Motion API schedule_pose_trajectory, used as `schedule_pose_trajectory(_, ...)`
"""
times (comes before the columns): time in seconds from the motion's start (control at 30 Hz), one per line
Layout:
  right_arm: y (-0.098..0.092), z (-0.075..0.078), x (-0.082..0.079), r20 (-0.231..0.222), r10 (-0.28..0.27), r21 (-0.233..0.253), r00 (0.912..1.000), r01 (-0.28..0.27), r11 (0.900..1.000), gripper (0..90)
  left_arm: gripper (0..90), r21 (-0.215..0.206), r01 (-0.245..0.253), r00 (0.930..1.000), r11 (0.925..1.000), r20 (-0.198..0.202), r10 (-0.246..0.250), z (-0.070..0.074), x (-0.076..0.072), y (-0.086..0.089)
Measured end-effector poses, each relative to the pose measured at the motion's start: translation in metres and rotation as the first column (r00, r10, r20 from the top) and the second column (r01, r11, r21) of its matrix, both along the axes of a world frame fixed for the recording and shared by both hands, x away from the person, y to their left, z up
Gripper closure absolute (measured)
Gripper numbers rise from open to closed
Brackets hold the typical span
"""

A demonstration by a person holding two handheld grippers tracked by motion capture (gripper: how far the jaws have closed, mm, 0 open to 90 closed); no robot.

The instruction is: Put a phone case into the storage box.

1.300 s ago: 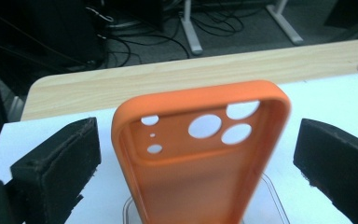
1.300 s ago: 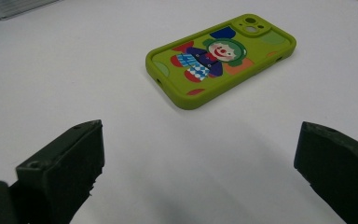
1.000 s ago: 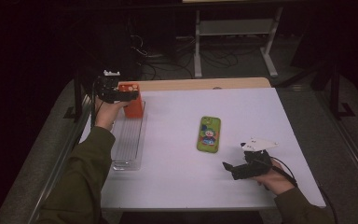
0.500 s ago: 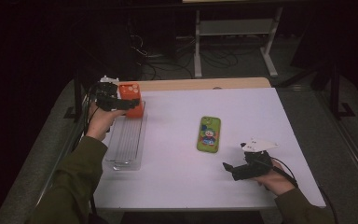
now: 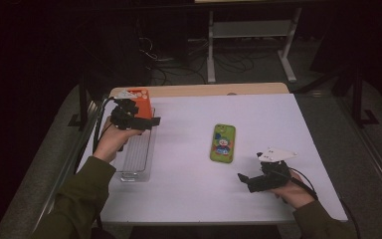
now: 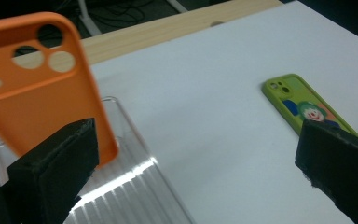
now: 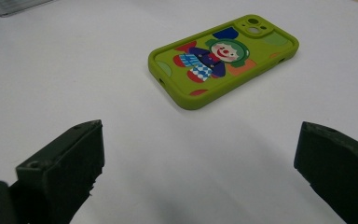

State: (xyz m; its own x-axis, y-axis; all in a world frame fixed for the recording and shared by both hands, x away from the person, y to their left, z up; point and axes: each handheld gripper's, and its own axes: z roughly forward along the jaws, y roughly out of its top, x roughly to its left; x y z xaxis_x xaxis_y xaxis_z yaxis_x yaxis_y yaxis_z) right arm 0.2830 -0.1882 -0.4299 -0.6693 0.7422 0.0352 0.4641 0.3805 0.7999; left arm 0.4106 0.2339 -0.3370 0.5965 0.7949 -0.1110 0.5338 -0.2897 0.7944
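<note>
orange case (image 6: 42,88): stands upright in the far end of the clear ribbed rack (image 5: 135,154) at the left side of the desk (image 5: 189,194), leaning a little, camera holes at the top.
left gripper (image 5: 138,121): jaws spread wide and grasping nothing; the orange case sits just beside the left-hand jaw in the left gripper view, and i cannot tell whether it touches.
right gripper (image 5: 246,180): jaws released, wide apart, low over the desk near the front right, aimed at the green case (image 7: 223,58) but well short of it.
green case spot: flat on the desk, roughly in the middle, face with the clown picture up, apart from both grippers.
green case axis: its long axis runs from the near edge of the desk toward the far edge, almost square to that edge; the camera end points away from the person.
orange case axis: long axis near vertical, broad face turned toward the middle of the desk.
risk one: the left jaw could knock the leaning orange case over or out of its slot if the hand swings sideways while this close.
risk two: the green case lies flat with little edge to grip, so the right jaws could slide over it or push it along the smooth desk.
risk three: the light rack could shift if the orange case is nudged.
</note>
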Motion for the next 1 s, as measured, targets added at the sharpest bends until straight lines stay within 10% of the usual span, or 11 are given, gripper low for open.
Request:
schedule_pose_trajectory(0.6, -0.001, 0.0, 0.001, 0.006, -0.005, 0.003, 1.0, 0.005, 1.0, 1.0, 0.8, -0.056, 0.185, 0.9821, 0.9811, -0.022, -0.187, -0.016, -0.02, -0.062)
schedule_pose_trajectory(1.0, -0.001, 0.001, -0.001, 0.009, -0.005, 0.005, 0.9999, 0.005, 1.0, 1.0, 31.6, -0.056, 0.264, 0.9609, 0.9629, -0.072, -0.268, -0.036, -0.022, -0.107)
